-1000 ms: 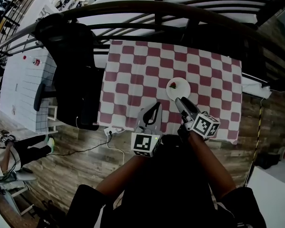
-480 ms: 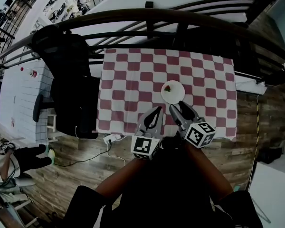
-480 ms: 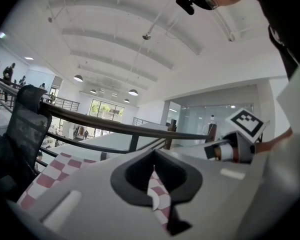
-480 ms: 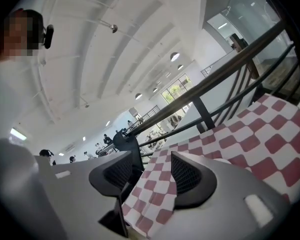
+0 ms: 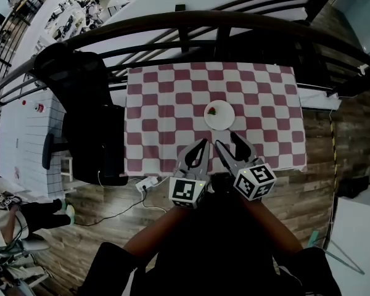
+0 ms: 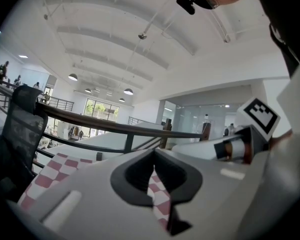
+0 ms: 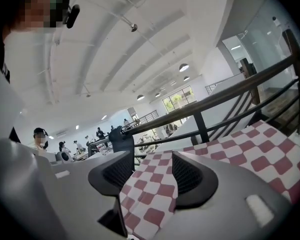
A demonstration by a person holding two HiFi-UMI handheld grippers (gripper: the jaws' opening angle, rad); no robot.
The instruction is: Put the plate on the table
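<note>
— What's on the plate (image 5: 219,115)?
— A small red and green bit (image 5: 212,111), too small to name.
— And where's the plate?
— Mid-tabletop (image 5: 154,103), just on the far side of the right hand-held gripper (image 5: 227,139), whose jaws have just been opening, with nothing between them. The left hand-held gripper (image 5: 200,142), beside it, is closed and empty.

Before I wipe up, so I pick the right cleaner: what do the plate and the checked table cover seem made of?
The plate: plain white, smooth, even round rim; glazed ceramic or hard plastic, too small to tell which. The checked cover: red and white squares, matte, no glare, near edge slightly uneven; probably woven cloth, possibly vinyl.
</note>
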